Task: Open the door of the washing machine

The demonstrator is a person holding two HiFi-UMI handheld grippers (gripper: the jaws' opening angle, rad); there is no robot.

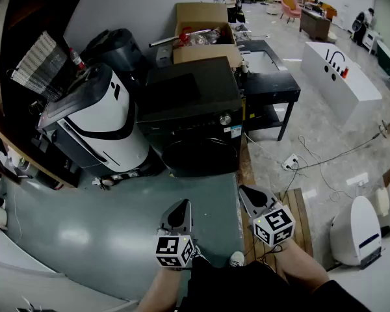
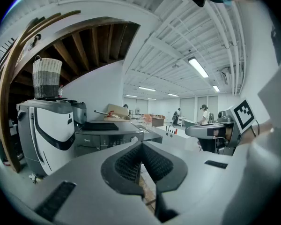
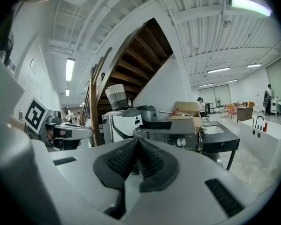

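A dark front-loading washing machine stands ahead on the floor, its round door closed. It also shows in the left gripper view and the right gripper view. My left gripper is held low, well short of the machine, its jaws shut with nothing between them. To its right my right gripper is likewise shut and empty, and is also apart from the machine.
Left of the washer stands a white and grey machine with a wicker basket behind it. A cardboard box sits behind the washer, a black table to its right. Cables and a power strip lie on the floor.
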